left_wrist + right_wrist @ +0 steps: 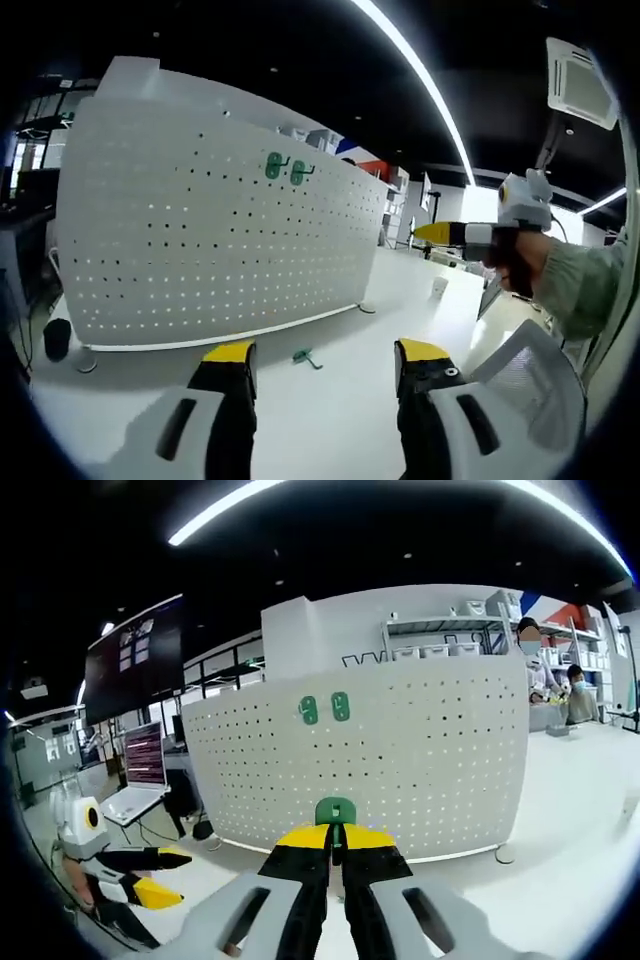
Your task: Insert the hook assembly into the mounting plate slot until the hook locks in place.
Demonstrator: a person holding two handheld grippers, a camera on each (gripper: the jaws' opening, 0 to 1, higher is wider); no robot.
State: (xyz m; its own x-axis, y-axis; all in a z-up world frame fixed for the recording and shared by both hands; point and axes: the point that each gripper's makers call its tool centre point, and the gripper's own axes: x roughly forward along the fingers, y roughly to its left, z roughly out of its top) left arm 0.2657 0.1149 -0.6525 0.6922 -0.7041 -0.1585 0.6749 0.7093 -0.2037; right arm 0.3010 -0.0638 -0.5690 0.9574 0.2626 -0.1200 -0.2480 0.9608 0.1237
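We held the green hook (pixel 334 813) clamped in the right gripper (pixel 335 852), its plate end pointing straight ahead at the pegboard (pixel 400 770), while the left gripper (pixel 325 362) stood open above a spare hook (pixel 305 356).
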